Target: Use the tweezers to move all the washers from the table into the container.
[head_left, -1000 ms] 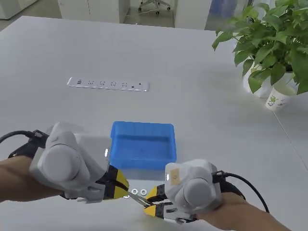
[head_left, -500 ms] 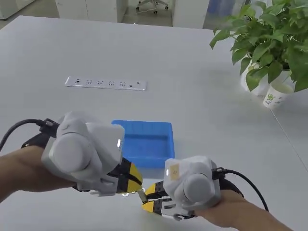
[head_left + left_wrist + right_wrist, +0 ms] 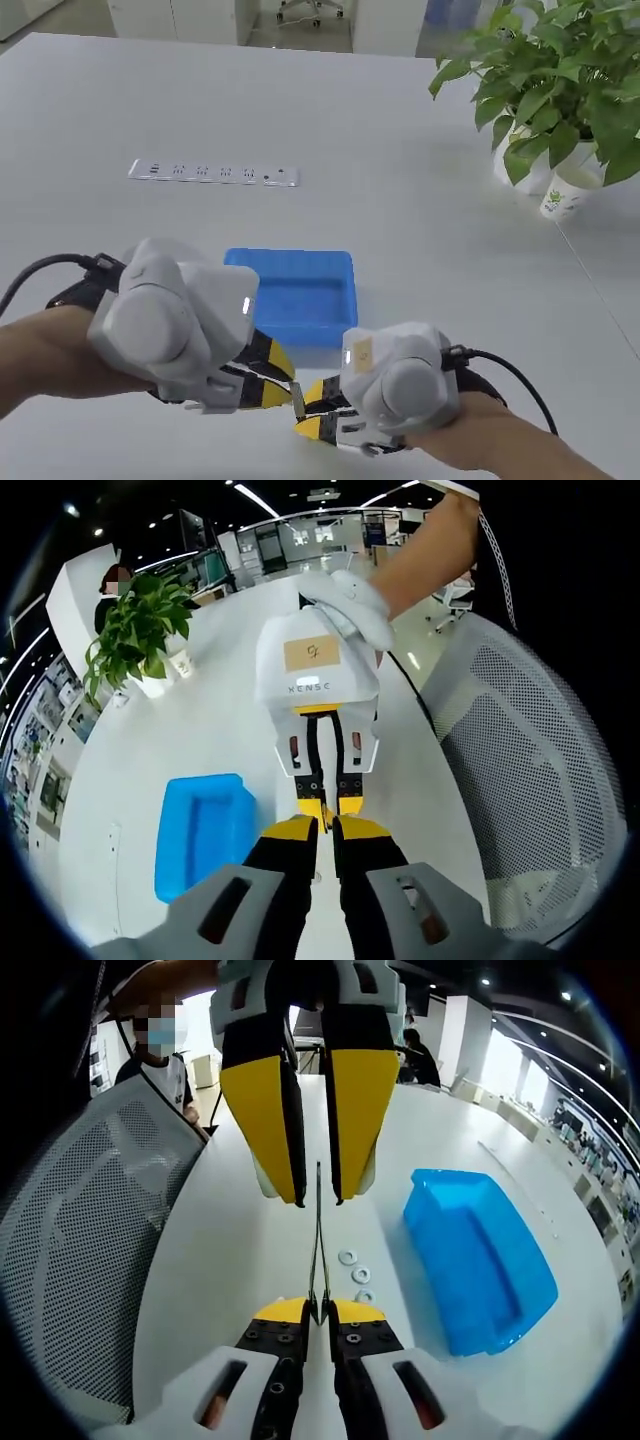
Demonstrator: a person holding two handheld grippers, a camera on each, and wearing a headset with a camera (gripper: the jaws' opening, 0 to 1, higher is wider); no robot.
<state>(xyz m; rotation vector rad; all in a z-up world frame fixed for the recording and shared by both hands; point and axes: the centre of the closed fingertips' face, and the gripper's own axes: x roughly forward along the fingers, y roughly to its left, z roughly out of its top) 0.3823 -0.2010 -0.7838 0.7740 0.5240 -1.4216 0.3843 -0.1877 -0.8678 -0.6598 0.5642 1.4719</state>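
My right gripper (image 3: pixel 319 1312) is shut on the rear end of the thin metal tweezers (image 3: pixel 318 1240), which point straight away from it. The left gripper (image 3: pixel 312 1192) faces it with its yellow jaws a narrow gap apart, and the tweezers' tip sits between them. Three small washers (image 3: pixel 357 1274) lie on the white table just right of the tweezers, near the blue container (image 3: pixel 480 1250). In the head view the left gripper (image 3: pixel 282 385) and right gripper (image 3: pixel 312 412) meet tip to tip in front of the container (image 3: pixel 290 296). From the left gripper (image 3: pixel 326 830) view, the container (image 3: pixel 200 830) lies to the left.
A white power strip (image 3: pixel 212 172) lies beyond the container. A potted plant (image 3: pixel 560 90) and a paper cup (image 3: pixel 560 200) stand at the far right. A mesh chair (image 3: pixel 520 760) is close behind the table's near edge. A person (image 3: pixel 165 1070) stands nearby.
The left gripper has moved right and up to the tweezers, its jaws now around their tip. In the head view the washers have gone out of sight under the grippers.
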